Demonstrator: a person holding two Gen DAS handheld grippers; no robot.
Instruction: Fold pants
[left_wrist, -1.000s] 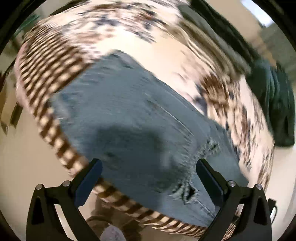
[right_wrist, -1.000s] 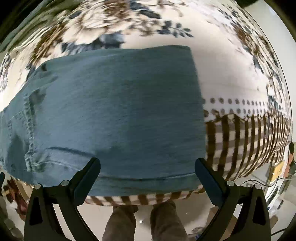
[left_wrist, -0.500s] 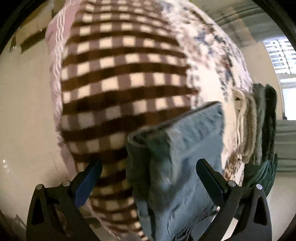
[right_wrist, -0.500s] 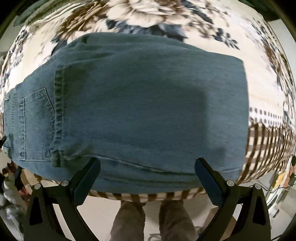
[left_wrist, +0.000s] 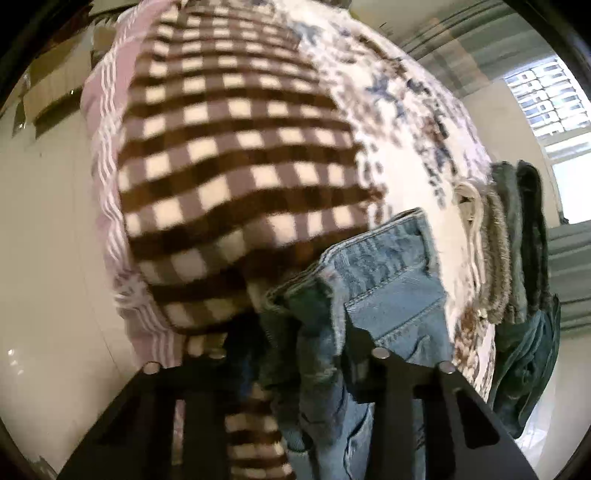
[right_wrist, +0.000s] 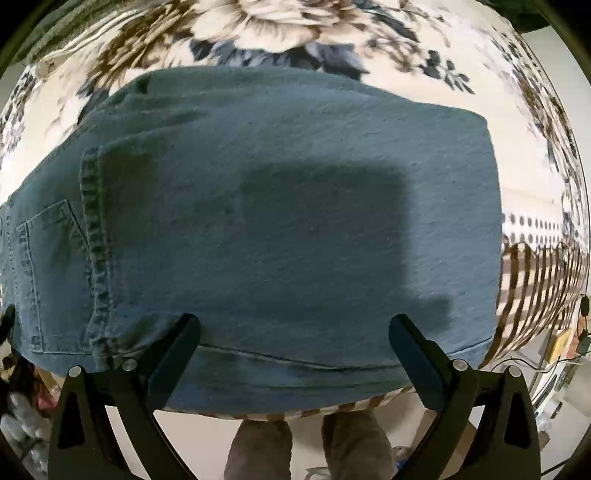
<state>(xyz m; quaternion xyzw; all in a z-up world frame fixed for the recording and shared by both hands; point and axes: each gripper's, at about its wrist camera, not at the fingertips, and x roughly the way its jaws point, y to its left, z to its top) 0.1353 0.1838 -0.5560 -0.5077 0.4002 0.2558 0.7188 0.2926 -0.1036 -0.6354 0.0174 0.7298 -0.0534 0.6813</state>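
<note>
A bed cover (left_wrist: 236, 155) fills most of both views: brown-and-cream checks along its edge with pink-and-white stripes at the hem, and large brown and blue flowers (right_wrist: 280, 26) across the top. Beside the bed runs a pale glossy floor (left_wrist: 44, 266). A barred window (left_wrist: 546, 99) lets in bright daylight next to grey-green curtains (left_wrist: 569, 266) and a cream wall. A heap of dark green and knitted clothes (left_wrist: 517, 258) lies at the bed's far edge
</note>
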